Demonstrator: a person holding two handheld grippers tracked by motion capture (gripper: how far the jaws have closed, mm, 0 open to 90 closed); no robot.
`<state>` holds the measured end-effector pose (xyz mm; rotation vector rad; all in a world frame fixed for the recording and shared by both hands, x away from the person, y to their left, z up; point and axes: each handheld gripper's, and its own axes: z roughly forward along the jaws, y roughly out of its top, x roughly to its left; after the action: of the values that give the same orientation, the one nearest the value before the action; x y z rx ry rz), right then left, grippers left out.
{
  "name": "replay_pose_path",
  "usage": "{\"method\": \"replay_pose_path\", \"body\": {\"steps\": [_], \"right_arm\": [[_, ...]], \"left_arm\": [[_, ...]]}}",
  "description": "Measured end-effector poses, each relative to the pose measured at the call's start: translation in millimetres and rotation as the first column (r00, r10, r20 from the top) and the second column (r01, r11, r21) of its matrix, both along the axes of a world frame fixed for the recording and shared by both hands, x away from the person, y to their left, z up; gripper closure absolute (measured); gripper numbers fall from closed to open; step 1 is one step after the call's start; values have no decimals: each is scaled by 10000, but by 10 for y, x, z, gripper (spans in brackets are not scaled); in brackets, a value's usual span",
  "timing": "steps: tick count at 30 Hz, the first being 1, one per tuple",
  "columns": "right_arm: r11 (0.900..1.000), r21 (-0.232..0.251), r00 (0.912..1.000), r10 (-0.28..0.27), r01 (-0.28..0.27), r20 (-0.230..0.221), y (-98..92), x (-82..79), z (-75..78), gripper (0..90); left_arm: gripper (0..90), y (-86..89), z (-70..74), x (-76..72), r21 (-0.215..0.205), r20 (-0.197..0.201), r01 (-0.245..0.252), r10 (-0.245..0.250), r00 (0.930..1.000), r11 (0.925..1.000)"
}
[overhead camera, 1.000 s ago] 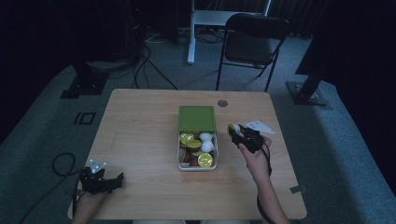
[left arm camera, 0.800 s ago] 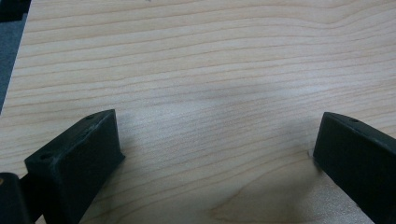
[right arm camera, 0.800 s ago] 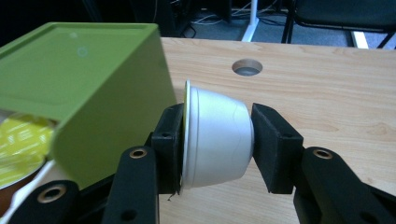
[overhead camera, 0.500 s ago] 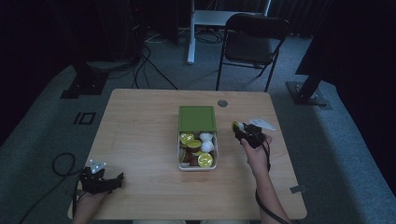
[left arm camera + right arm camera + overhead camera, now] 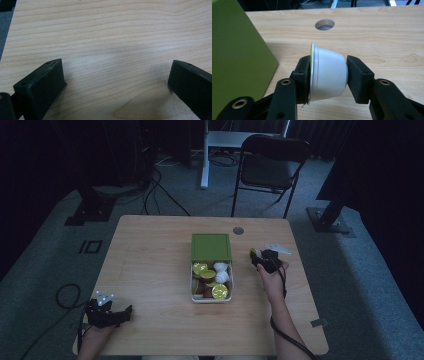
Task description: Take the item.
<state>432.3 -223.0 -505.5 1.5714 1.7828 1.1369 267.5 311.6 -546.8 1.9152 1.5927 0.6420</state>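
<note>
Between the jaws of the right gripper (image 5: 328, 75) a white capsule (image 5: 327, 73) is pinched on its side, and it has been carried slightly away from the box (image 5: 211, 270), above the tabletop (image 5: 150, 265). Unloading seems under way. The left gripper (image 5: 117, 82) is kept spread, empty.
</note>
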Motion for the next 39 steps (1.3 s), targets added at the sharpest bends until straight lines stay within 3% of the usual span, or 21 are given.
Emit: {"method": "replay_pose_path", "body": {"steps": [8, 12, 26, 29, 35, 37, 39], "right_arm": [[9999, 107, 9988, -5, 11, -490, 41, 106, -113, 562], [10000, -95, 9963, -3, -5, -859, 68, 166, -187, 562], [9996, -280, 9923, -20, -15, -1239, 98, 209, -273, 560], [9986, -534, 9905, -20, -54, -1374, 95, 205, -320, 558], [9995, -315, 9895, -15, -31, -1446, 81, 205, -331, 546], [9998, -165, 9858, 87, -116, -1677, 80, 217, -347, 502], [10000, -88, 9889, -18, 5, -1487, 79, 208, -336, 493]], "left_arm": [[9, 0, 0, 0, 1, 1, 0, 0, 10000, 10000], [9, 0, 0, 0, -1, 1, -5, 5, 10000, 10000], [10, -1, 0, 0, 2, 0, -5, 5, 10000, 10000], [10, 0, 0, 0, 3, 1, -4, 4, 10000, 10000], [9, 0, 0, 0, 1, 1, -1, 1, 10000, 10000], [9, 0, 0, 0, 2, 1, -3, 3, 10000, 10000], [10, 0, 0, 0, 2, 3, -4, 4, 10000, 10000]]}}
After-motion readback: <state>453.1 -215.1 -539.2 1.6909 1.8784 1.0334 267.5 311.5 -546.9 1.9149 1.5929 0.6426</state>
